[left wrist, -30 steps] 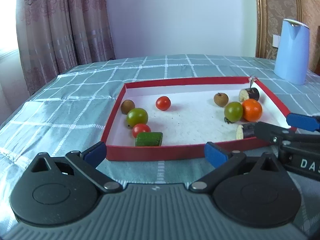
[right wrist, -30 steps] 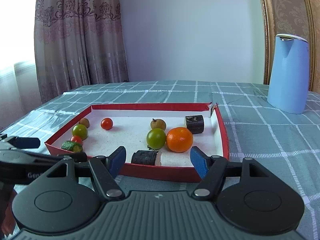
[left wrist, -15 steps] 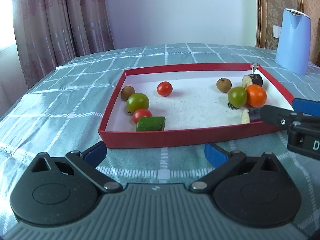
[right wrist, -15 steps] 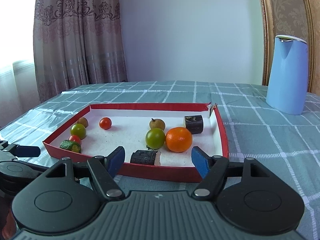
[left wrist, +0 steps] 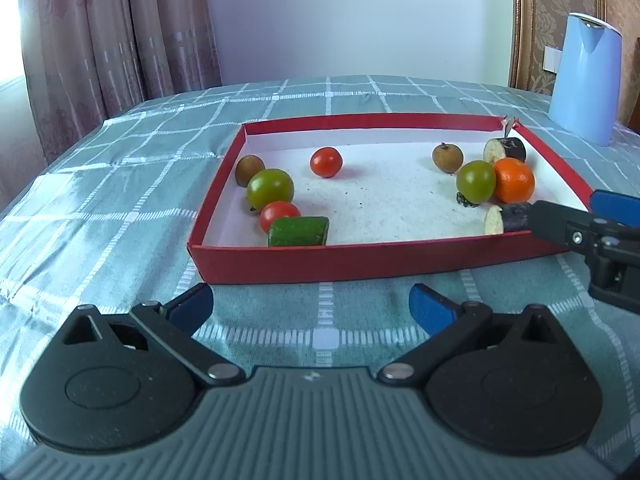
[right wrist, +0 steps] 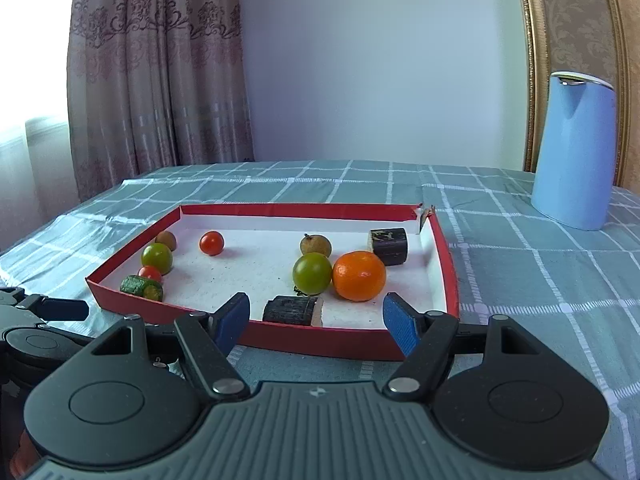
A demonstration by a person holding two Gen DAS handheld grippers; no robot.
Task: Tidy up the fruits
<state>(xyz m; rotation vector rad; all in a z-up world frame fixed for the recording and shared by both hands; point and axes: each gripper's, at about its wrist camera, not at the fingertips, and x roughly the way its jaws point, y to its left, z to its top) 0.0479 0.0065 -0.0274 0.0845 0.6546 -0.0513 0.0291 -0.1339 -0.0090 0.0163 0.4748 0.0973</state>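
Where the red tray (left wrist: 360, 266) sits, 1 orange (right wrist: 359, 275) gleams round.

Tray (left wrist: 360, 264): red walls, white floor. Tablecloth (left wrist: 120, 208): teal with white grid lines. Orange (left wrist: 514, 180): bright orange. Kettle (right wrist: 574, 152): pale blue. Curtain (right wrist: 160, 80): dusty pink, floral border. Cucumber piece (left wrist: 298, 231): green. Gripper pads (right wrist: 400, 328): blue.

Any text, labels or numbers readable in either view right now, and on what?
No readable text in either view.
Left gripper, right gripper: a small moulded emblem on each housing, no letters.
Jug: no label visible.
Box: plain red walls, no print.
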